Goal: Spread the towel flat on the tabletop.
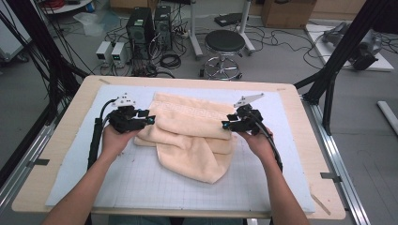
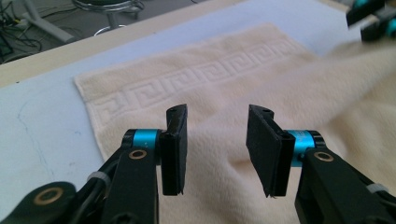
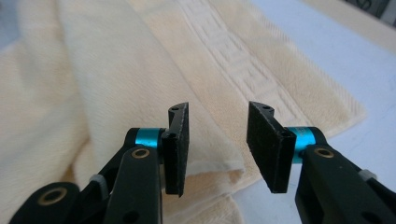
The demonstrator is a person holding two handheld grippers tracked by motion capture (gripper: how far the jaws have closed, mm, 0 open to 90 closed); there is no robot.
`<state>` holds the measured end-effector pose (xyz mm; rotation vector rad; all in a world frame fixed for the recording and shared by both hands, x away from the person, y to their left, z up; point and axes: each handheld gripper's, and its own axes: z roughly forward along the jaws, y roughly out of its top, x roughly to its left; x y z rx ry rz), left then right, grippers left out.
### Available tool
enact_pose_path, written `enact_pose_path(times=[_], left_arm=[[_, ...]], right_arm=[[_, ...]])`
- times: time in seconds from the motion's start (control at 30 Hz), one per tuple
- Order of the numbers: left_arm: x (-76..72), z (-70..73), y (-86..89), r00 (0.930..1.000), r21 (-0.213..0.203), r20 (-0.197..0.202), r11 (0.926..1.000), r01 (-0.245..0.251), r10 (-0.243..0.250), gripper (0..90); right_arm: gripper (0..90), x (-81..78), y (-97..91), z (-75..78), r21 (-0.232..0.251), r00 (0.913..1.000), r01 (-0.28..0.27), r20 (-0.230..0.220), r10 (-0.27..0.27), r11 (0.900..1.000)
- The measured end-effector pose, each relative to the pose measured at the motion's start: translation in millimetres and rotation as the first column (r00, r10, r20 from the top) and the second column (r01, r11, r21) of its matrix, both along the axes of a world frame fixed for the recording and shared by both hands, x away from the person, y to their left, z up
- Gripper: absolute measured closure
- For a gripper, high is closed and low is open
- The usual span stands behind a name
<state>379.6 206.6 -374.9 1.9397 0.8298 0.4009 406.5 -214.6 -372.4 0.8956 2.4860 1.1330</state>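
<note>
1. Table (image 1: 56, 154), pale wood under a light gridded mat (image 1: 141, 183); cream towel (image 1: 192, 136) lying across the middle of the mat, partly folded, layers heaped unevenly, one flap hanging toward the near edge.
2. Towel: soft, limp terry, light, not fragile, not slippery; likely to sag and drag between two holds, and to shift layer over layer when lifted.
3. Woven key-pattern band (image 2: 196, 74) along the far hem: flatter and firmer than the pile, a sound place to pinch.
4. Folded edge (image 3: 219, 175) just ahead of the right tongs: thick, several layers, probably best taken deep so no layer slips free.
5. Left tongs (image 1: 149, 119) at the towel's left side, right tongs (image 1: 225, 124) at its right side, both above the cloth.
6. Pads (image 2: 175, 149) of each pair partly apart, nothing between them, no cloth gripped.
</note>
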Motion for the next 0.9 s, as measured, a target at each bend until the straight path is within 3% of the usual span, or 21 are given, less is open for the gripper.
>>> enact_pose_path(times=[0.03,0.2,0.3,0.4,0.5,0.57,0.67,0.73,0.8,0.83,0.9], left_arm=[[-6.6,-1.3,2.0,0.9999,-0.008,0.004,0.9998,0.016,-0.015,57.3],[-43.3,-17.2,-1.7,0.9937,0.019,-0.015,0.9936,0.111,-0.111,57.2],[-54.6,-26.8,-10.3,0.9859,0.025,-0.032,0.9859,0.165,-0.164,57.2],[-60.3,-38.3,-24.3,0.9744,0.045,-0.058,0.9744,0.220,-0.217,56.5],[-61.8,-50.0,-37.5,0.9611,0.056,-0.090,0.9622,0.267,-0.261,54.5],[-61.6,-57.6,-45.0,0.9513,0.089,-0.113,0.9507,0.297,-0.287,53.8],[-60.9,-66.8,-52.3,0.9424,0.112,-0.146,0.9414,0.318,-0.301,55.3],[-60.7,-67.6,-52.9,0.9448,0.109,-0.139,0.9436,0.313,-0.297,60.3],[-61.7,-67.2,-53.8,0.9454,0.114,-0.136,0.9432,0.312,-0.296,71.8],[-62.5,-67.0,-54.7,0.9491,0.124,-0.131,0.9451,0.302,-0.286,77.9],[-63.4,-64.3,-54.1,0.9487,0.137,-0.131,0.9424,0.305,-0.288,85.4]], right_arm=[[58.2,-5.5,-1.5,3.5,0.019,0.9997,-0.022,0.010,0.022,0.9996],[55.9,-46.1,2.5,13.8,-0.023,0.9883,-0.124,0.087,0.126,0.9920],[54.2,-67.2,3.1,9.0,-0.025,0.9779,-0.181,0.102,0.183,0.9832],[54.5,-79.4,3.4,-5.7,-0.068,0.9651,-0.235,0.103,0.241,0.9696],[56.3,-82.4,-1.8,-23.3,-0.076,0.9651,-0.254,0.046,0.258,0.9642],[56.5,-81.8,-4.9,-34.1,-0.078,0.9635,-0.267,0.002,0.268,0.9606],[57.7,-80.1,-4.0,-50.3,-0.084,0.9491,-0.315,-0.038,0.313,0.9455],[60.0,-78.1,-0.6,-59.9,-0.116,0.9437,-0.329,-0.074,0.322,0.9371],[68.5,-75.6,-1.9,-62.0,-0.081,0.9455,-0.322,-0.077,0.316,0.9432],[75.1,-74.8,-2.3,-62.5,-0.071,0.9473,-0.316,-0.081,0.310,0.9461],[85.3,-74.7,-2.2,-62.6,-0.054,0.9435,-0.323,-0.098,0.317,0.9450]])
